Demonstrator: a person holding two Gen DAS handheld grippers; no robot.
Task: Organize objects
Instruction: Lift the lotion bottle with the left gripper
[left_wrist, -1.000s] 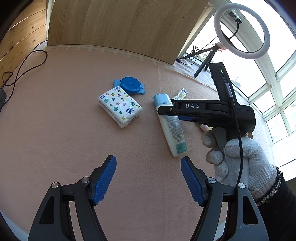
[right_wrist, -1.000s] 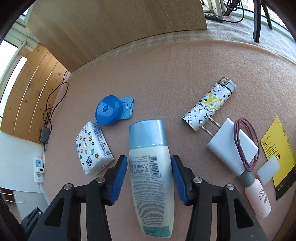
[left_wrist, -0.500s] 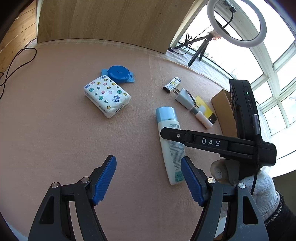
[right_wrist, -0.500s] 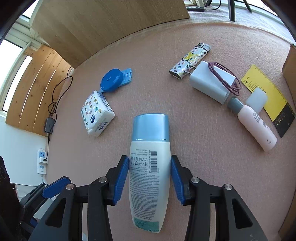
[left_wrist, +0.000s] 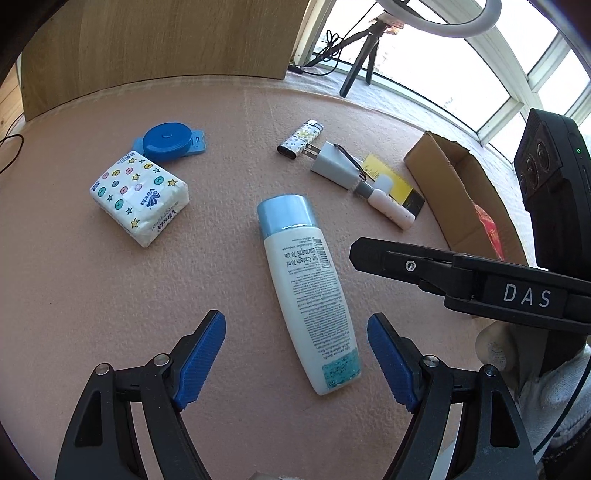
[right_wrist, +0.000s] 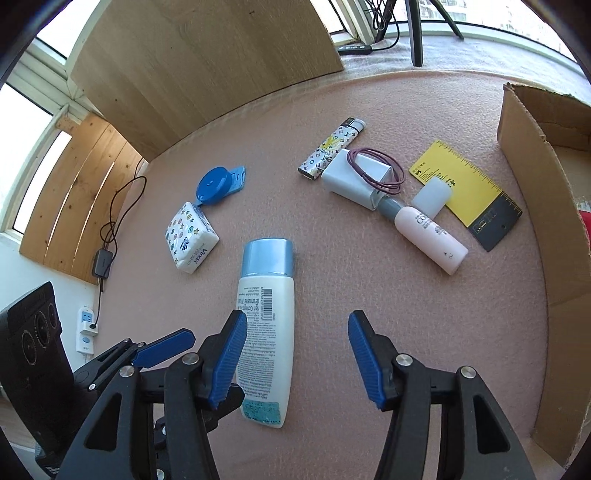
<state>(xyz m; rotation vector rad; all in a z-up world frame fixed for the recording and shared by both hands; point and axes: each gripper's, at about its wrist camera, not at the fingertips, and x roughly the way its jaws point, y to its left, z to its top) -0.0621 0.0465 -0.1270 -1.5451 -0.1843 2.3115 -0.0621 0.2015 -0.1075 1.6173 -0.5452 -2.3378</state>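
White lotion bottle (right_wrist: 266, 328) lies flat on the bench (right_wrist: 332, 302), free of both my grippers.

Right gripper (right_wrist: 295, 360) and left gripper (left_wrist: 295, 365) both have jaws apart; closing off-centre could skid it away from the cardboard box (right_wrist: 546, 206).

The right gripper (right_wrist: 297, 354) stands wide apart over the pink mat (right_wrist: 369, 295); the blue-capped lotion bottle (right_wrist: 266, 325) lies beside its left finger.
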